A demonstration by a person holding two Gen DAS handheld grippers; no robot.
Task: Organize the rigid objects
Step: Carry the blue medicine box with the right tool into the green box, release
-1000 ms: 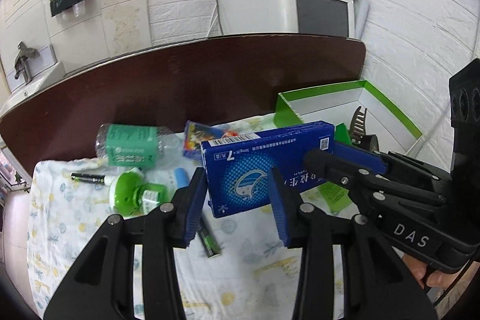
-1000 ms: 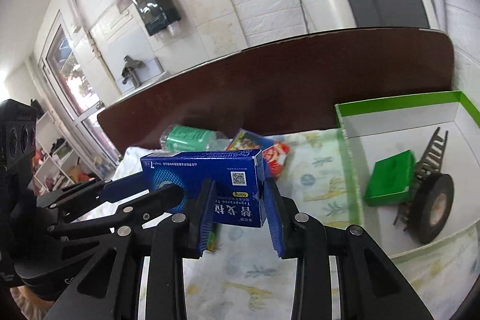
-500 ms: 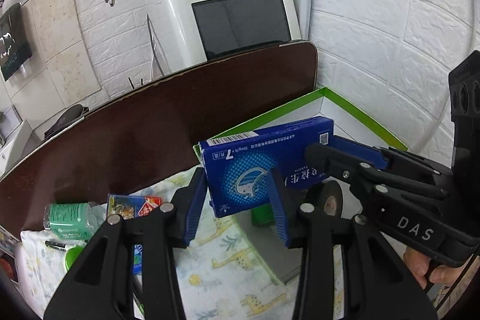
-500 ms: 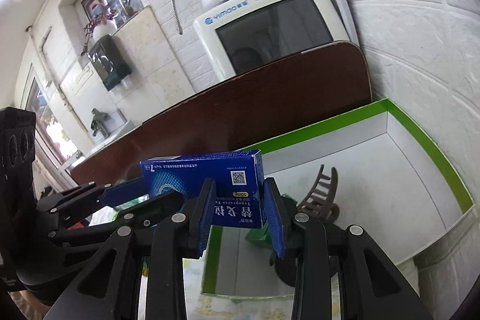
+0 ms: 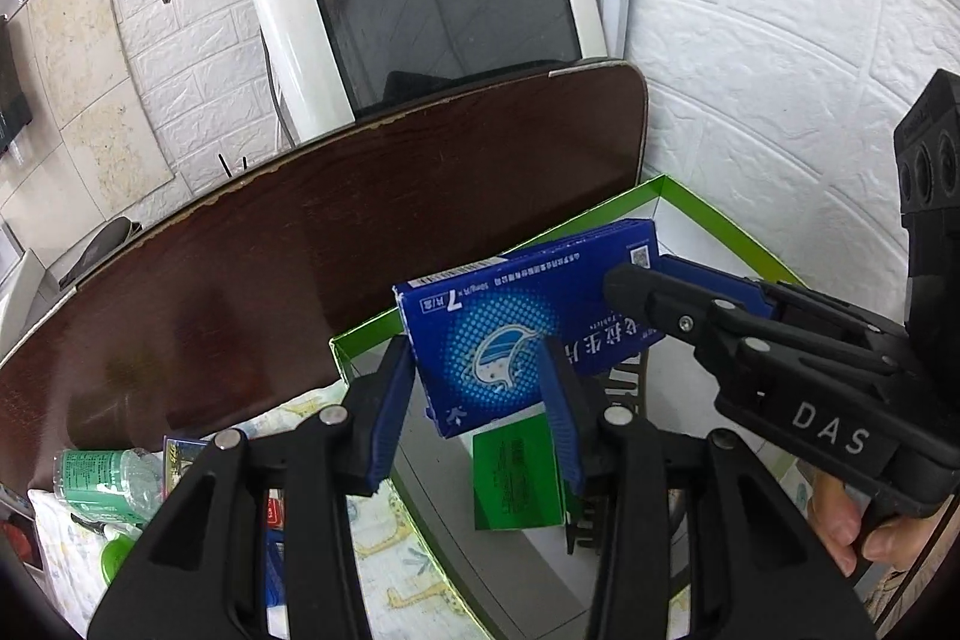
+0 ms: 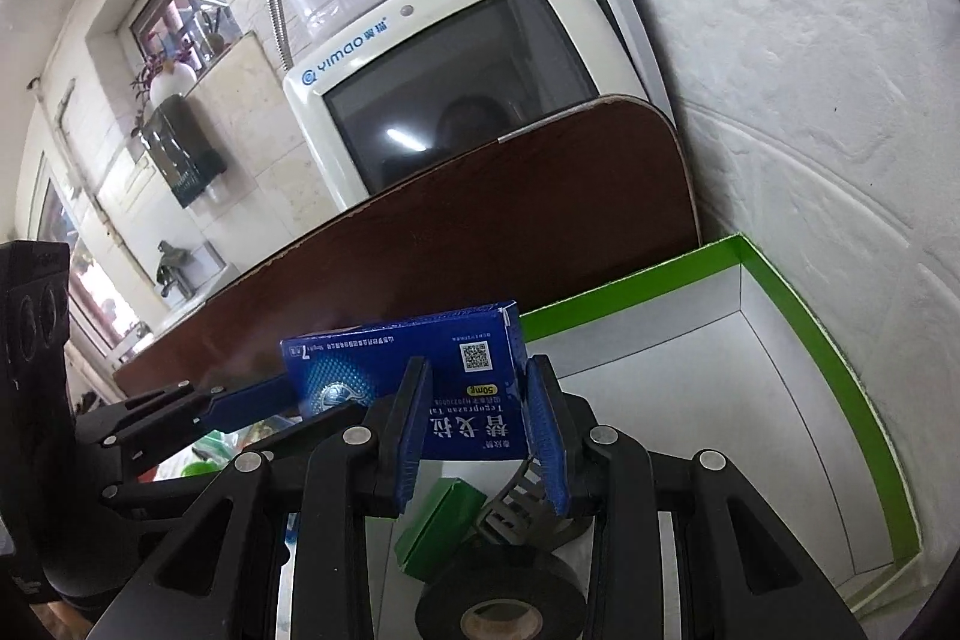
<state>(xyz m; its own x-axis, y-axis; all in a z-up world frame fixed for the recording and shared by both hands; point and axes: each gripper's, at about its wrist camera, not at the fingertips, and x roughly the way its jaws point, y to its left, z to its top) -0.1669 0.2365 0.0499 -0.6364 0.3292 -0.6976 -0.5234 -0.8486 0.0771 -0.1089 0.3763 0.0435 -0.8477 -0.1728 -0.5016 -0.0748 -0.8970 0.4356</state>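
- You have the blue box (image 6: 414, 376) up in the air over the green-edged tray (image 6: 834, 376), so the carry looks nearly done and the set-down is what remains for this piece.
- Your right tool (image 6: 477, 430) is pinching the box by its short end, pads flat on both faces.
- Your left tool (image 5: 480, 400) sits just in front of the box's other end; its pads look spread and I cannot see either one touching the cardboard.
- Already in the tray, counted: one green box (image 6: 438, 526), one dark hair clip (image 6: 516, 496), one roll of black tape (image 6: 498, 604). That makes three pieces stowed, with the blue one to be the fourth.
- Left on the cloth-covered worktop (image 5: 390, 538), as far as the left view shows: one bottle with a green label (image 5: 102, 478), one small colourful packet (image 5: 183, 454), one green round item (image 5: 117, 556) mostly hidden at the frame edge. More may lie behind your tool.
- So my read is roughly half done.
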